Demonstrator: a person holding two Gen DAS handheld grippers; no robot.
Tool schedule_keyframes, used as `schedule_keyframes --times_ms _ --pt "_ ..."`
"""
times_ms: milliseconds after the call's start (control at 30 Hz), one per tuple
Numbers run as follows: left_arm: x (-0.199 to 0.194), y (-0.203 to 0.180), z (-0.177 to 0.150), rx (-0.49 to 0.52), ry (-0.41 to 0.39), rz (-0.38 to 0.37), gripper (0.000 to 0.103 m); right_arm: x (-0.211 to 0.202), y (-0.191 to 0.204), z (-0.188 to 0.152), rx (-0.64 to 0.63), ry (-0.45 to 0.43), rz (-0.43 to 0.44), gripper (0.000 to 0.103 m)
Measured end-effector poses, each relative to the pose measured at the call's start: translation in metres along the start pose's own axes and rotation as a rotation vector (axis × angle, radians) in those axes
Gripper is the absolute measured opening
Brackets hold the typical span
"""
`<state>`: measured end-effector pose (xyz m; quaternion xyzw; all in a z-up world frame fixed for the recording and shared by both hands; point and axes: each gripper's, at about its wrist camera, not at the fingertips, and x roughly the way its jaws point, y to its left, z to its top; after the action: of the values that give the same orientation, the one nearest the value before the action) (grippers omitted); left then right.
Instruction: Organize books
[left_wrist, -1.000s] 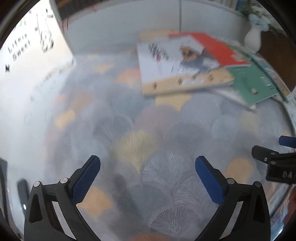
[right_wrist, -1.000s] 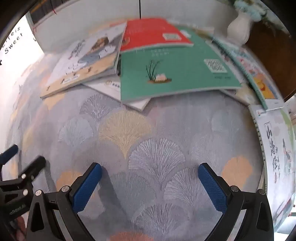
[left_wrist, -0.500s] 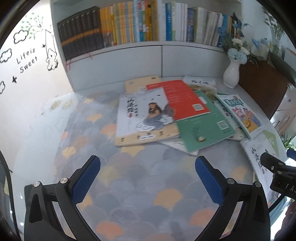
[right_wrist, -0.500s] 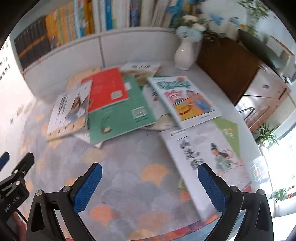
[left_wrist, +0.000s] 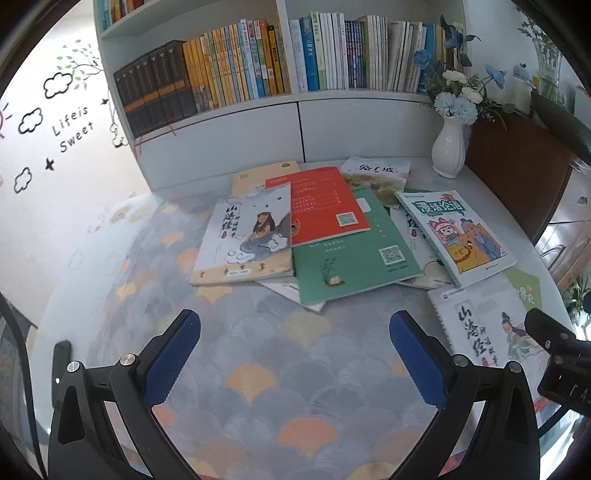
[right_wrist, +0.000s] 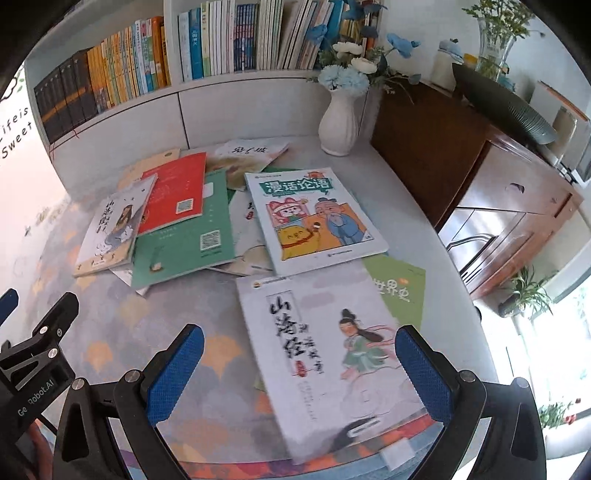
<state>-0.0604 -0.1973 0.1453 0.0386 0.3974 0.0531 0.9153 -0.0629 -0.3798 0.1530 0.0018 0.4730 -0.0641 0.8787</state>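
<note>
Both my grippers, left gripper (left_wrist: 295, 354) and right gripper (right_wrist: 299, 363), hover with fingers spread, empty. Nothing gathered yet; nearest book (right_wrist: 332, 354) at right's 12 o'clock, I'd grab it first.

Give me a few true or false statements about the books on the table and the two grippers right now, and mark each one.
1. The left gripper is open and holds nothing. True.
2. The red book lies under the green book. False: the red one lies on top of it.
3. The white vase stands upright on the table. True.
4. The right gripper is shut on a book. False: its jaws are open, with a white illustrated book lying on the table below it.
5. Every book is already on the bookshelf. False: several lie scattered on the table.
</note>
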Motion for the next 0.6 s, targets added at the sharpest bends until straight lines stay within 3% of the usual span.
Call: schedule_keyframes --times_ms 400,600 --pt "-0.005 -0.058 -0.024 -0.015 0.053 0.007 0.102 0.013 -0.065 -0.003 -0.044 0.018 0.057 0.103" --pt "-0.004 -0.073 -0.029 -0.015 0.083 -0.021 0.102 0.014 -0.079 -0.011 -0.047 0.029 0.065 0.103"
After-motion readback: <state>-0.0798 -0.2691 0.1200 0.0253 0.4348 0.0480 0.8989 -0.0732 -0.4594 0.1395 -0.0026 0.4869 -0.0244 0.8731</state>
